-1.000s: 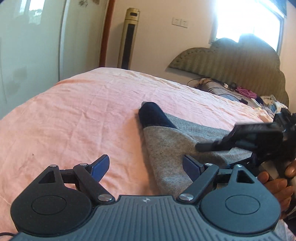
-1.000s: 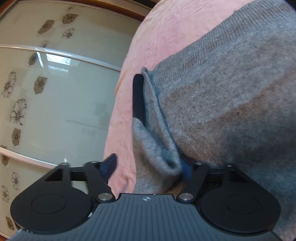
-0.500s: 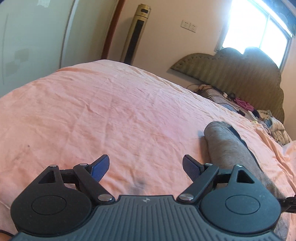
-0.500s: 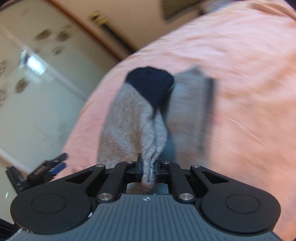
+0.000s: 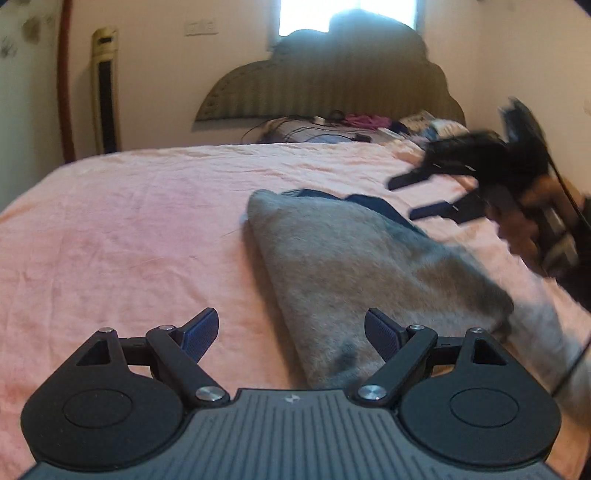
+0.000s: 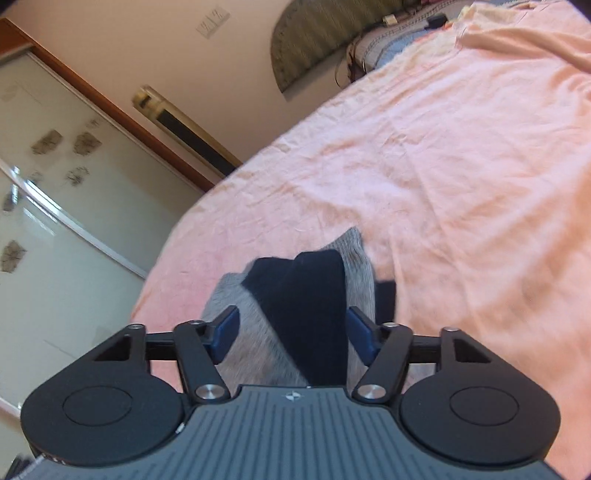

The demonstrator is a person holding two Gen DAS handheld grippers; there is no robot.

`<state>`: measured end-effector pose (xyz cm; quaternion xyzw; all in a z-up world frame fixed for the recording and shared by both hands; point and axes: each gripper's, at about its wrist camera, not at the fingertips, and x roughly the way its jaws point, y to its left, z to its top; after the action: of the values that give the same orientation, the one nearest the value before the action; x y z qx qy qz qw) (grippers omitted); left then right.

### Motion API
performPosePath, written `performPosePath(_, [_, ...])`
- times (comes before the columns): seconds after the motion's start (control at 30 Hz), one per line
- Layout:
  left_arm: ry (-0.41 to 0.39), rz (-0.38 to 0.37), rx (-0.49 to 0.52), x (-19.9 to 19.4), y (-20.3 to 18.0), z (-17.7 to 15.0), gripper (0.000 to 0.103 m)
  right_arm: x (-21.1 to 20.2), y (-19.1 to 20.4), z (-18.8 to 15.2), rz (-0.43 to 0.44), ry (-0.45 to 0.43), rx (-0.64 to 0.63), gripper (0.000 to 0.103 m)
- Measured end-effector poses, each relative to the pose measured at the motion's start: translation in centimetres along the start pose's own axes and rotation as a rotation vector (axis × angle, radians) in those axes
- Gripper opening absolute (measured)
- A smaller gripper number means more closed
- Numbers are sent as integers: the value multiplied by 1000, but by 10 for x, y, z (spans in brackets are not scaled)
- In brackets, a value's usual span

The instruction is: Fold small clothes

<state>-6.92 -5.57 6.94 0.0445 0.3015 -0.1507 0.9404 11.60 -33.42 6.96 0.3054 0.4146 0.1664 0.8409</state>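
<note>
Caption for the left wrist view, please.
Open left gripper hovers beside gray garment on pink bedsheet; open right gripper above.

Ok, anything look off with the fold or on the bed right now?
The grey garment lies folded on the pink bedsheet, but unevenly: its navy trim sticks out askew past the folded edge. Both the left claw and the right claw are open. Loose clothes and cables clutter the headboard end.

Daylight glares white through the window [image 5: 347,16] above the headboard [image 5: 332,85]. The right claw [image 5: 428,197] smears with motion blur. Fisheye bends both pictures' edges.
</note>
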Motion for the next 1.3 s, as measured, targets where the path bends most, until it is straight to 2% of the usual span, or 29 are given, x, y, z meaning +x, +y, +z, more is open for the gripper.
performPosePath(0.03, [12, -7, 37, 3, -9, -2, 87, 13, 2, 2, -11, 19, -1, 62])
performPosePath(0.1, [32, -42, 57, 7, -18, -4, 87, 31, 5, 2, -31, 46, -39, 52])
performPosePath(0.13, [48, -57, 64, 10, -22, -5, 87, 36, 6, -1, -49, 58, -61, 18])
performPosePath(0.23, [92, -54, 69, 15, -21, -7, 87, 16, 3, -9, -39, 20, -117, 15])
performPosePath(0.3, [76, -64, 36, 12, -11, -8, 87, -1, -12, -12, -47, -17, -92, 14])
performPosePath(0.37, [72, -83, -13, 14, -1, -5, 87, 2, -31, -20, -66, 3, -60, 14])
performPosePath(0.4, [71, -88, -27, 17, 4, -2, 87, 0, -36, -24, -32, -15, -40, 14])
performPosePath(0.43, [69, -86, -32, 19, 7, 2, 87, -3, -39, -24, -5, -26, -5, 21])
performPosePath(0.47, [61, -79, -34, 21, 11, 8, 87, -10, -40, -23, 11, -48, 35, 37])
performPosePath(0.53, [12, -74, -61, 26, 20, 27, 87, -31, -31, -18, -6, -176, 45, 57])
performPosePath(0.57, [-19, -87, -77, 28, 22, 37, 87, -38, -23, -15, -5, -216, 18, 57])
performPosePath(0.6, [-50, -104, -83, 31, 23, 47, 87, -39, -14, -10, 32, -217, 1, 57])
performPosePath(0.63, [-73, -121, -71, 35, 20, 56, 87, -35, -5, -6, 80, -192, -3, 57])
performPosePath(0.7, [-98, -171, 16, 55, 3, 71, 87, -15, 17, -3, 144, -117, -32, 67])
performPosePath(0.73, [-65, -204, 82, 73, -10, 76, 87, -3, 25, -3, 147, -83, -48, 77])
performPosePath(0.77, [-8, -205, 135, 93, -21, 76, 87, 12, 32, -5, 130, -48, -63, 86])
performPosePath(0.8, [62, -191, 174, 111, -31, 73, 87, 26, 34, -7, 95, -10, -72, 88])
performPosePath(0.83, [110, -184, 218, 126, -38, 65, 90, 39, 30, -10, 22, 37, -75, 88])
performPosePath(0.87, [81, -176, 277, 128, -43, 55, 91, 41, 26, -14, 61, 7, -120, 78])
performPosePath(0.9, [60, -170, 314, 128, -46, 48, 91, 46, 17, -22, -6, -4, -143, 76])
performPosePath(1.0, [37, -207, 284, 128, -36, 42, 92, 39, 11, -30, 13, -27, -147, 71])
performPosePath(1.07, [32, -197, 310, 124, -37, 43, 92, 38, 19, -28, -16, -12, -174, 70])
performPosePath(1.13, [16, -198, 301, 112, -35, 47, 92, 29, 25, -23, -42, -18, -133, 70])
performPosePath(1.23, [-20, -260, 232, 97, -26, 55, 92, 13, 28, -17, 50, -89, -90, 73])
performPosePath(1.27, [-5, -262, 224, 101, -27, 56, 92, 16, 27, -15, 81, -79, -67, 75])
performPosePath(1.3, [46, -257, 223, 112, -30, 55, 92, 25, 25, -13, 90, -51, -39, 77])
